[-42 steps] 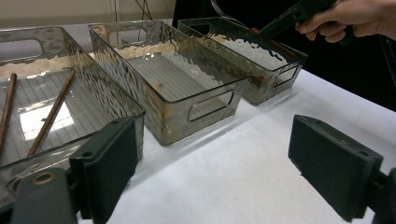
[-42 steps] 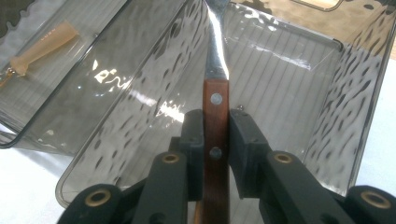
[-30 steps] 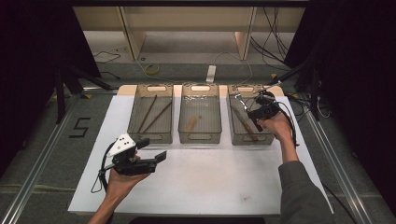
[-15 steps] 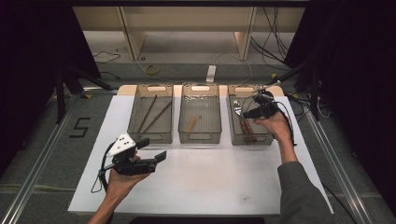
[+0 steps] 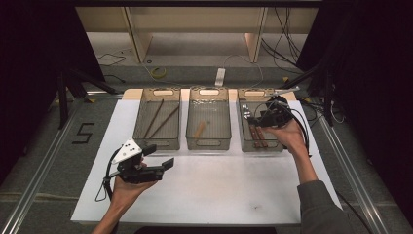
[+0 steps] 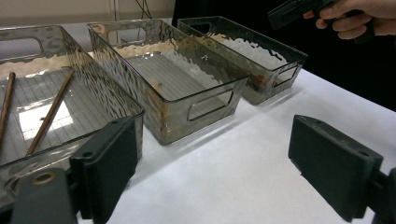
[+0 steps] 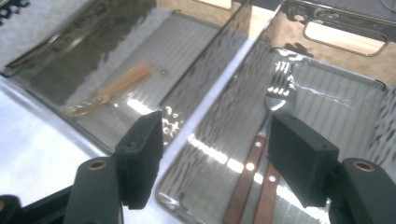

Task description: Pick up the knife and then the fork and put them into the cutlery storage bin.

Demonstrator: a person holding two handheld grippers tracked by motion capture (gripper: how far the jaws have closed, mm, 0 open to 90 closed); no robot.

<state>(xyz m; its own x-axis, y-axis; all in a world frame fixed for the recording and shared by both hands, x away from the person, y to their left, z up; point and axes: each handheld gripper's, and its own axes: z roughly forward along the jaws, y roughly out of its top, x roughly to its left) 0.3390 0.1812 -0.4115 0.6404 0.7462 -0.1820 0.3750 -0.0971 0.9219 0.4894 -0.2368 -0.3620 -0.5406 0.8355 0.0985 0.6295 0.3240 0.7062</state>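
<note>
right tool (image 7: 215, 158) above the right bin (image 5: 246, 141), jaws apart and empty
its jaws have just been opening over the forks (image 7: 254, 182); left tool (image 6: 224, 172) wide open, empty.

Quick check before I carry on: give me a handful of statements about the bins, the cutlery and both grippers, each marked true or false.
1. The right gripper hangs open above the right bin. True; its jaws have just been opening, nothing between them.
2. The fork lies in the middle bin. False: it lies in the right bin.
3. Two chopsticks lie in the left bin. True.
4. The left gripper is shut on a chopstick. False: it is open and empty over the white mat.
5. The middle bin holds a small wooden-handled piece. True.
</note>
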